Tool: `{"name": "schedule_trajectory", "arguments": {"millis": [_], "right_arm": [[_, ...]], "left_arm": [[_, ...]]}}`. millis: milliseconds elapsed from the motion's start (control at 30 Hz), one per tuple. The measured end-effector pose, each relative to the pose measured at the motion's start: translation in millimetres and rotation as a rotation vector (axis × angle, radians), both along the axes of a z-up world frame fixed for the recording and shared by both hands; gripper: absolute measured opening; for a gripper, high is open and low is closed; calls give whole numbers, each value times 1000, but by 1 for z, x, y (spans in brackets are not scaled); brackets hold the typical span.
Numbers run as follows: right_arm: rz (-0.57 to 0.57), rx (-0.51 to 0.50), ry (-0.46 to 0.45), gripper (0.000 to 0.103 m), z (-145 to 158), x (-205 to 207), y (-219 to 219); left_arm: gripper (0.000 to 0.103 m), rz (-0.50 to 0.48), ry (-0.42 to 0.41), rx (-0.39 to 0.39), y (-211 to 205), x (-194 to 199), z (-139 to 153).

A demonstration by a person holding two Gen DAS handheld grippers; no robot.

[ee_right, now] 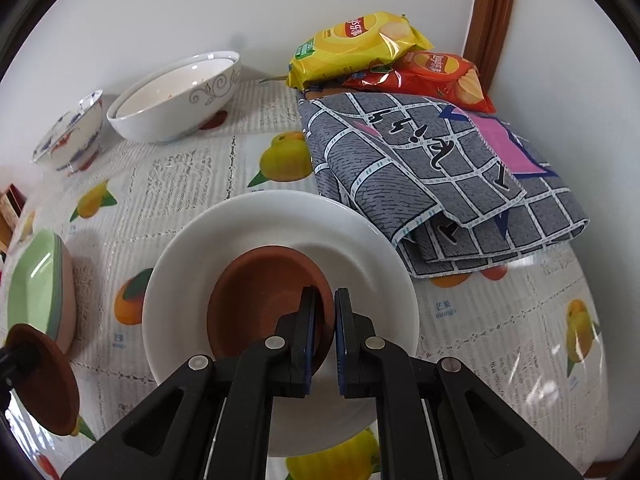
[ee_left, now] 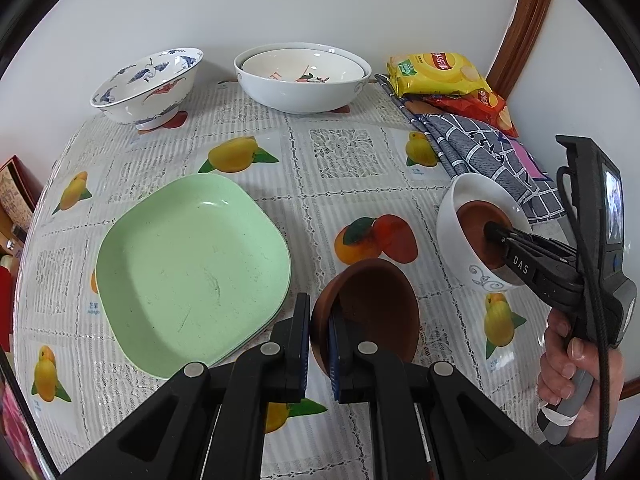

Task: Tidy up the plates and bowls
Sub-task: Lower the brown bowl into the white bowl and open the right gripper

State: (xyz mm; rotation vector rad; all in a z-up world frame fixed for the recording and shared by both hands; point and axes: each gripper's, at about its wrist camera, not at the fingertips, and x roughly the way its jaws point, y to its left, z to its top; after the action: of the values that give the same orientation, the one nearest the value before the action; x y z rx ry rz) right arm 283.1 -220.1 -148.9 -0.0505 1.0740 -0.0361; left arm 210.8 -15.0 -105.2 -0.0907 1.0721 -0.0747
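Observation:
My left gripper (ee_left: pixel 319 332) is shut on the rim of a small brown bowl (ee_left: pixel 372 312), held tilted above the table; it also shows in the right wrist view (ee_right: pixel 42 384). My right gripper (ee_right: pixel 325 328) is shut on the rim of a second brown bowl (ee_right: pixel 260 304) that sits inside a white bowl (ee_right: pixel 192 280). In the left wrist view the white bowl (ee_left: pixel 452 240) is tilted toward the camera with the right gripper (ee_left: pixel 496 236) reaching into it. Green plates (ee_left: pixel 192 264) lie stacked on the left.
At the back stand a blue-and-white patterned bowl (ee_left: pixel 148 84) and a large white bowl with another nested inside (ee_left: pixel 300 80). A folded grey checked cloth (ee_right: pixel 440 176) and chip bags (ee_right: pixel 360 44) lie at the right by the wall. A fruit-print cloth (ee_left: pixel 344 152) covers the table.

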Motion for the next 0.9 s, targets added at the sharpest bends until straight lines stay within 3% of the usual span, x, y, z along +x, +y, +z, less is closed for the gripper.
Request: {"name": "schedule_trajectory", "arguments": {"millis": [200,733,900], "right_arm": [[26,-108,11,14,-4,1,10],[54,-110,23,16,-7,4,12],[67,-101,8,26,-4,2,12]], "left_arm": [[9,-5,-1,-1,0,-1,2],[9,-2,-20,5,-3,-5,13],[9,-15,-21,8,-9,-6,15]]}}
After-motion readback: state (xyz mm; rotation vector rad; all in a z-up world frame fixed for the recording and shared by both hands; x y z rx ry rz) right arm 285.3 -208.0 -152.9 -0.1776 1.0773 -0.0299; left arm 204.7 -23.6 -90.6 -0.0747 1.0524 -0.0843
